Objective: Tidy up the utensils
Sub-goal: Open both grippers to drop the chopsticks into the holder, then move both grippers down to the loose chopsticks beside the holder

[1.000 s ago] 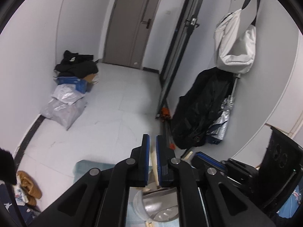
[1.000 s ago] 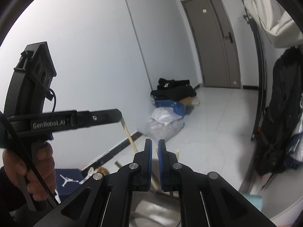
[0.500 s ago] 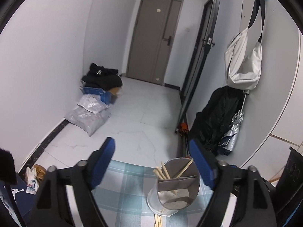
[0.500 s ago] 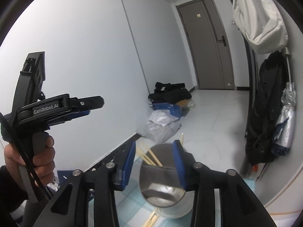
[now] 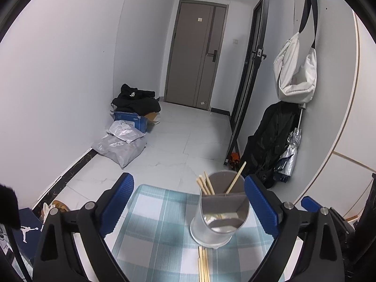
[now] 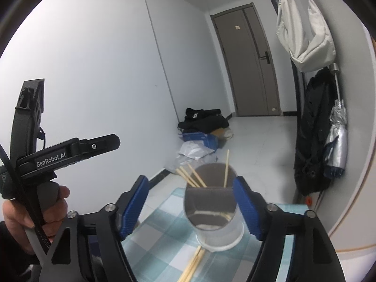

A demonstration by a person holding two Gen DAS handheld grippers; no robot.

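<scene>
A grey metal utensil holder [image 5: 219,213] stands upright on a teal checked cloth [image 5: 162,225]; it also shows in the right wrist view [image 6: 211,202]. Several wooden chopsticks [image 5: 206,185] stand in its far compartment [image 6: 192,176]. More chopsticks [image 5: 203,265] lie flat on the cloth in front of it [image 6: 191,266]. My left gripper [image 5: 188,202] is open and empty above the cloth, with the holder near its right finger. My right gripper [image 6: 190,204] is open and empty, its jaws either side of the holder without touching.
In the right wrist view the left gripper's body [image 6: 58,157] and the hand holding it are at left. Beyond the table edge are a tiled floor, bags and a box [image 5: 127,127] by the left wall, and a dark coat [image 5: 270,141] with a folded umbrella at right.
Both grippers went from shut to wide open. Both views pulled back, so the holder and the chopsticks on the cloth came into sight.
</scene>
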